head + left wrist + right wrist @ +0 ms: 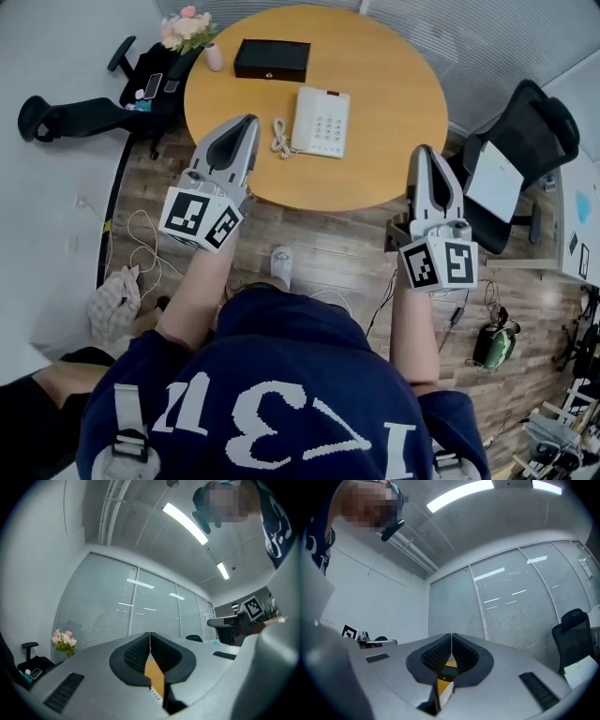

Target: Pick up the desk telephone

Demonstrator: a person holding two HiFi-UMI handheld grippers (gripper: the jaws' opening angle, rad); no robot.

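Round wooden tabletop point(394, 84) ahead, plank floor point(319, 234) under me. Left claw point(247, 122) is fully together, nothing between the pads. Right claw point(424, 152) is the same. Left one hangs over the near-left rim, just beside the coiled cord point(280, 139). Right one sits off the near-right rim, well apart from everything on top. Desk telephone point(321, 122) lies flat on the tabletop between the two, nearer the left claw, keypad up. Black box point(272, 59) is beyond it on the far side, pink vase point(214, 56) far left.

Risks as I read them:
- Going in with jaws together would just shove the phone toward the box, so both need to spread first.
- Cord lies right in the left claw's path and could snag and drag the set.
- Body looks wide and slick, so a one-sided pinch may slip or tip it.
- If I catch only the handset, I'd expect the base to stay down or dangle by the cord.
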